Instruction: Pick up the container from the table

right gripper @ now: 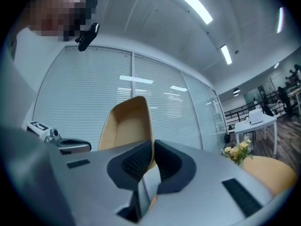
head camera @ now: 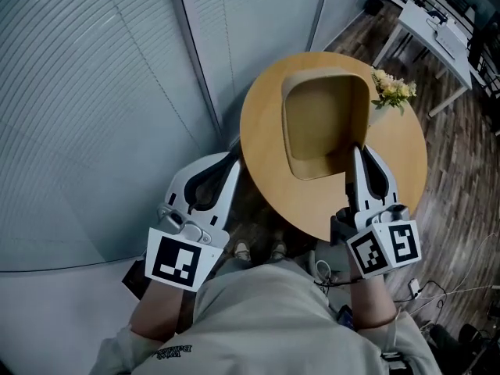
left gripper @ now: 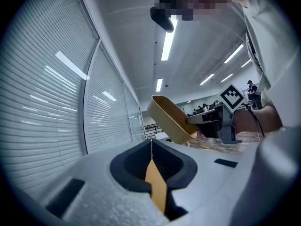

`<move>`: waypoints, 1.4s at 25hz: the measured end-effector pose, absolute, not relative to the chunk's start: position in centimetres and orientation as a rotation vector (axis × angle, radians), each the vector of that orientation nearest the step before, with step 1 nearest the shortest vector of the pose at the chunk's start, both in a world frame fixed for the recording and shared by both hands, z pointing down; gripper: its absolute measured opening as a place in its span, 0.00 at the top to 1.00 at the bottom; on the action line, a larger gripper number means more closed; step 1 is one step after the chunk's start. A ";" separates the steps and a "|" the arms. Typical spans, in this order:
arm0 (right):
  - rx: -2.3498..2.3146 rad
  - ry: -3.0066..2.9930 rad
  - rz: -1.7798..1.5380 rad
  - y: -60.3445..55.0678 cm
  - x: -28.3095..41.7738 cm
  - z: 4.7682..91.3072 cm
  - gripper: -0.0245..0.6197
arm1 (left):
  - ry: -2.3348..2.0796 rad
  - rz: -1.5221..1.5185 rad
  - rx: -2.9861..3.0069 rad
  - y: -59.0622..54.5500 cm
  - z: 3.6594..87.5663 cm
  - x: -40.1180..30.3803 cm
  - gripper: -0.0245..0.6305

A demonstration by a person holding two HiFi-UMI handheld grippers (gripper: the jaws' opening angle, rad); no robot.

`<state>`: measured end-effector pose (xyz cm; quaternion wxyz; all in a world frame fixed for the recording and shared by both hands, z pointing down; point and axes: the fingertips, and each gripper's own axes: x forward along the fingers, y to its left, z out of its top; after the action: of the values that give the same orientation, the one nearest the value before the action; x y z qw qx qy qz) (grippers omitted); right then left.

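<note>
My right gripper [head camera: 357,153] has its fingers clamped on the near wall of the tan plastic container [head camera: 324,123]. In the right gripper view the thin wall runs straight up between the two pads [right gripper: 134,161]. The left gripper [head camera: 231,162] has its fingers pressed together on nothing and hangs off the near-left edge of the round wooden tabletop [head camera: 262,123], well apart from the container.

From the left gripper view the container [left gripper: 171,119] looks tilted, its far end higher. I think its base is already clear of the wood, though no view shows the underside plainly.

The hold is on one wall only, so the whole tub hangs out from the pinch like a lever. I would keep the squeeze firm and raise it slowly and straight, with no wrist roll, because a smooth wall could slip through the pads. The small bunch of flowers [head camera: 393,92] stands just beside the far-right rim, so I would not swing that way. If it sags, the left gripper could take the opposite rim.
</note>
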<state>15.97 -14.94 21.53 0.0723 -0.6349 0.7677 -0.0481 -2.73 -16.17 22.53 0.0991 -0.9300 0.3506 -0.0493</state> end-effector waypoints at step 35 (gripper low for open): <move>-1.971 2.350 -0.054 -13.2 17.0 22.7 0.90 | 1.144 -0.197 -2.756 -15.7 24.6 -2.9 0.92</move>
<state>16.98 -13.19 22.68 0.0372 -0.6421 0.7655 -0.0175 -2.92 -15.73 24.56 0.0754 -0.9190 0.3813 -0.0656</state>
